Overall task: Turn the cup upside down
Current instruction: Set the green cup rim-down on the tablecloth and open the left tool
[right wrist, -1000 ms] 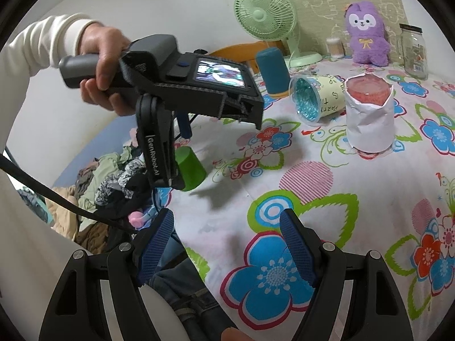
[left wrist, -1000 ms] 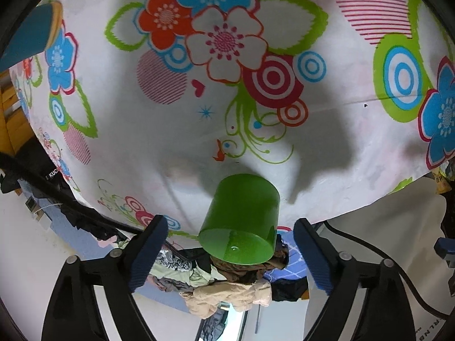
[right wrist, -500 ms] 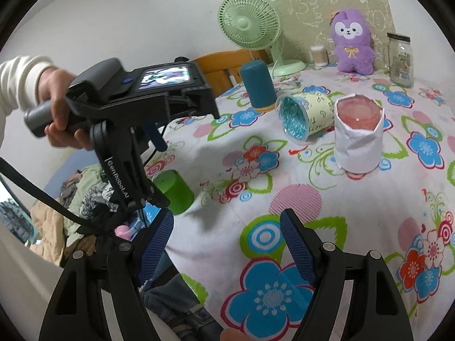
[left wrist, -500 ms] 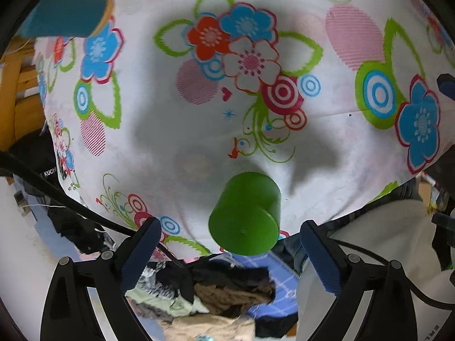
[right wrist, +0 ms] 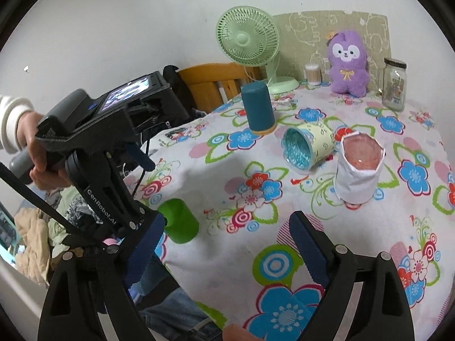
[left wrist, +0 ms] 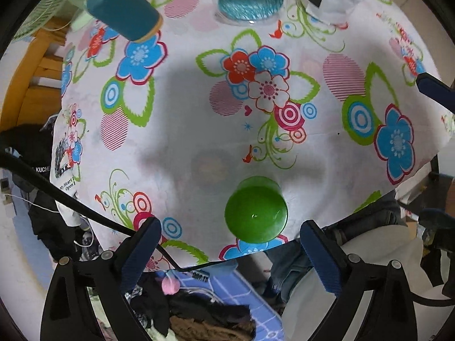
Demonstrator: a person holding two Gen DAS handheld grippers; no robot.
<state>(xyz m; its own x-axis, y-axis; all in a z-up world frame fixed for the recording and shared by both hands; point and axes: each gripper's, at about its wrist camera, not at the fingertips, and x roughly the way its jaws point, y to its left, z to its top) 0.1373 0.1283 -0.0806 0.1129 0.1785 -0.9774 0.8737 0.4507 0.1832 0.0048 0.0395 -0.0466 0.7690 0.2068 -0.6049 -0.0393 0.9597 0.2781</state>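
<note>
A green cup (left wrist: 255, 209) stands upside down on the flowered tablecloth (left wrist: 199, 108) near the table's front edge, its closed base facing up. It also shows in the right wrist view (right wrist: 178, 220). My left gripper (left wrist: 227, 253) is open and empty, hovering above and just behind the cup, clear of it. The left gripper's body shows in the right wrist view (right wrist: 108, 147), held by a hand. My right gripper (right wrist: 227, 244) is open and empty over the tablecloth, to the right of the cup.
A teal cup (right wrist: 257, 108) stands upside down farther back. A yellow cup (right wrist: 308, 145) lies on its side beside a white paper-wrapped cup (right wrist: 358, 167). A green fan (right wrist: 247, 37), purple plush (right wrist: 347, 62) and glass jar (right wrist: 394, 83) stand at the back. Clothes lie below the table edge.
The left gripper has drawn back and up from the green cup, which now stands alone, base up. The right gripper has shifted slightly, staying open.
</note>
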